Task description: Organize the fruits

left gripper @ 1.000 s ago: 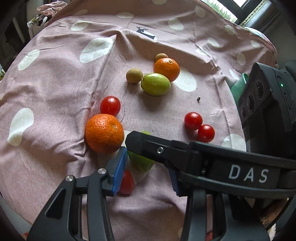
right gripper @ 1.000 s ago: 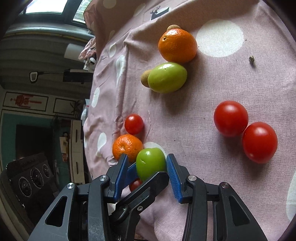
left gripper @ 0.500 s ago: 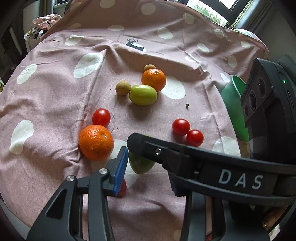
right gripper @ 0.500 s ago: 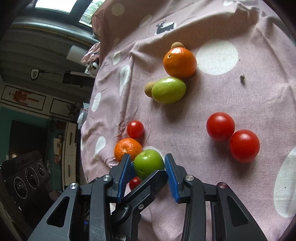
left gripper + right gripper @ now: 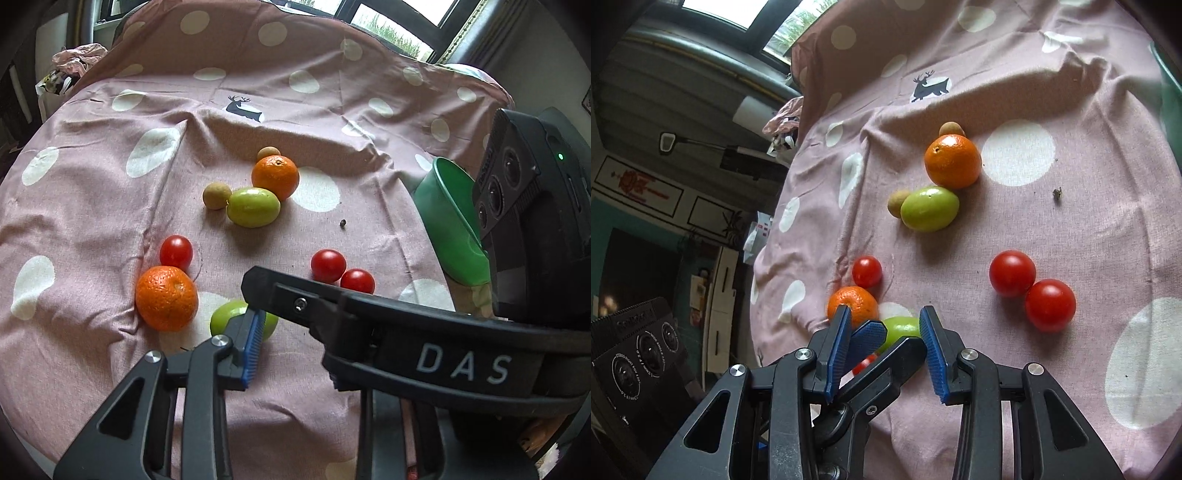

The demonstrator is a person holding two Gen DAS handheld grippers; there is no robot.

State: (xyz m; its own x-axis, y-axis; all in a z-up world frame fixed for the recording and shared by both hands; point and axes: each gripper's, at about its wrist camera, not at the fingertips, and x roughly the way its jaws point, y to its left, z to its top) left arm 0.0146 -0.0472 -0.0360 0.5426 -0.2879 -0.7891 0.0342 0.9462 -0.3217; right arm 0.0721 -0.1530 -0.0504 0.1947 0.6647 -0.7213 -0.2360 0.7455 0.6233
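My right gripper (image 5: pixel 885 325) is shut on a small green fruit (image 5: pixel 905 328), held just above the spotted cloth (image 5: pixel 1071 240). My left gripper (image 5: pixel 282 332) reaches in under it. Its jaws are closing, and a small red tomato (image 5: pixel 864 363) is pinched between them, visible only in the right wrist view. In the left wrist view the right gripper's body hides the left gripper's far finger. An orange (image 5: pixel 166 302) and a tomato (image 5: pixel 176 253) lie just left of the grip. Two tomatoes (image 5: pixel 328 265) (image 5: pixel 357 281) sit to the right.
Farther back lie a larger green fruit (image 5: pixel 253 206), a second orange (image 5: pixel 275 176) and two small brown fruits (image 5: pixel 217 195) (image 5: pixel 268 152). A green bowl (image 5: pixel 450 221) stands tilted at the cloth's right edge. A dark speck (image 5: pixel 343 222) lies near it.
The left jaws have narrowed onto the small red tomato. Both grippers have drawn back and up, so the fruits look smaller and the green bowl now shows. The green fruit stayed between the right pads.
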